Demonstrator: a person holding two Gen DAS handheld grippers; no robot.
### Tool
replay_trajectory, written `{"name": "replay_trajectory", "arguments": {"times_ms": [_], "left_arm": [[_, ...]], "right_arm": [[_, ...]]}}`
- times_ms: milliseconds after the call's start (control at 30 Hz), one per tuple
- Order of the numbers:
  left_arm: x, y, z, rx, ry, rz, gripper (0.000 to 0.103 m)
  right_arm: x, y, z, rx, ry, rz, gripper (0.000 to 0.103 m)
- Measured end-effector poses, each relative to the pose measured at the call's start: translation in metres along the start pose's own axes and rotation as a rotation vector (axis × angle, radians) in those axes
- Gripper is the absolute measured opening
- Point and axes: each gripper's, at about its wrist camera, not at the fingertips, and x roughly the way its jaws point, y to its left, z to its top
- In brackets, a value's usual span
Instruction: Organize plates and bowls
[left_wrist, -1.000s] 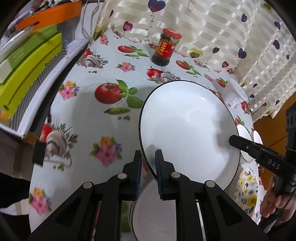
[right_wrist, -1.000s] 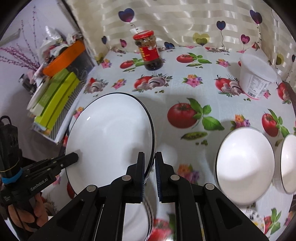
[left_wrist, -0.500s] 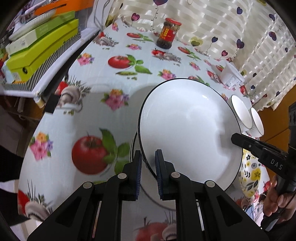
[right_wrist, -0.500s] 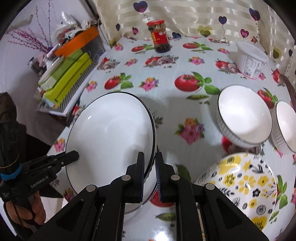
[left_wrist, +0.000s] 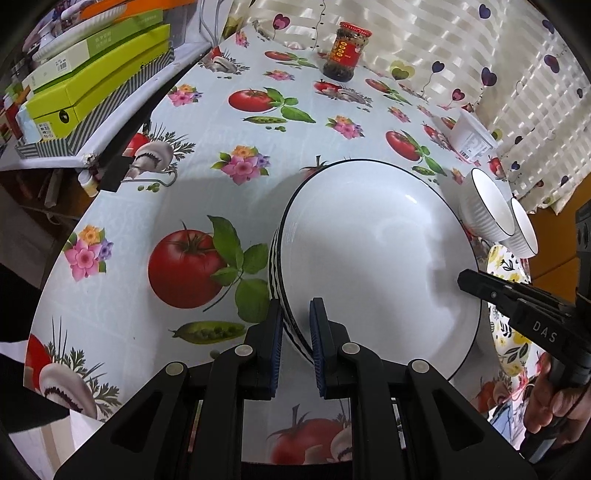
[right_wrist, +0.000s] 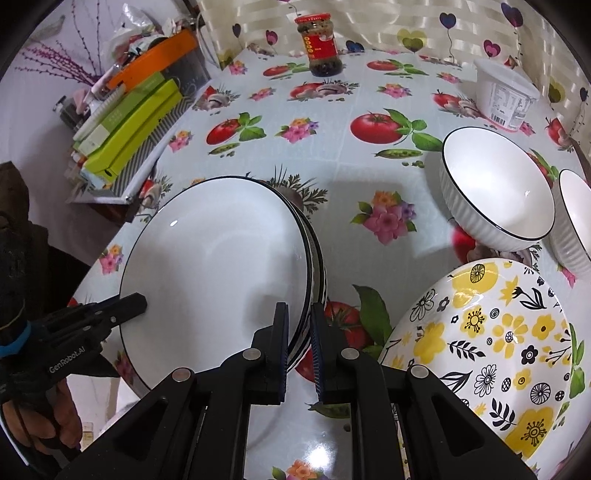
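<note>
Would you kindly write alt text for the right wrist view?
The right claw grips the near rim of a white plate with a dark rim, while the left claw holds its opposite edge. A yellow flowered plate and two white bowls sit to the right on the tomato-print tablecloth.

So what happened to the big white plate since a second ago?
Both grippers carried the white plate toward the near end of the table and lowered it onto a striped dish beside the flowered plate. Left gripper and right gripper stayed clamped on its rim. The jar stayed put.
</note>
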Motion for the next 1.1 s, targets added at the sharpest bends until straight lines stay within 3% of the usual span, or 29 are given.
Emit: {"name": "replay_trajectory", "arguments": {"times_ms": [333, 533, 1100], "left_arm": [[0.004, -0.006, -0.003, 0.025, -0.022, 0.045, 0.015], [0.006, -0.005, -0.005, 0.029, -0.055, 0.040, 0.017], [0.007, 0.003, 0.000, -0.001, -0.110, 0.024, 0.017]], "right_arm": [[0.002, 0.007, 0.000, -0.043, -0.020, -0.045, 0.011], [0.003, 0.007, -0.001, -0.073, -0.046, -0.083, 0.015], [0.008, 0.007, -0.009, -0.116, -0.142, -0.093, 0.013]]}}
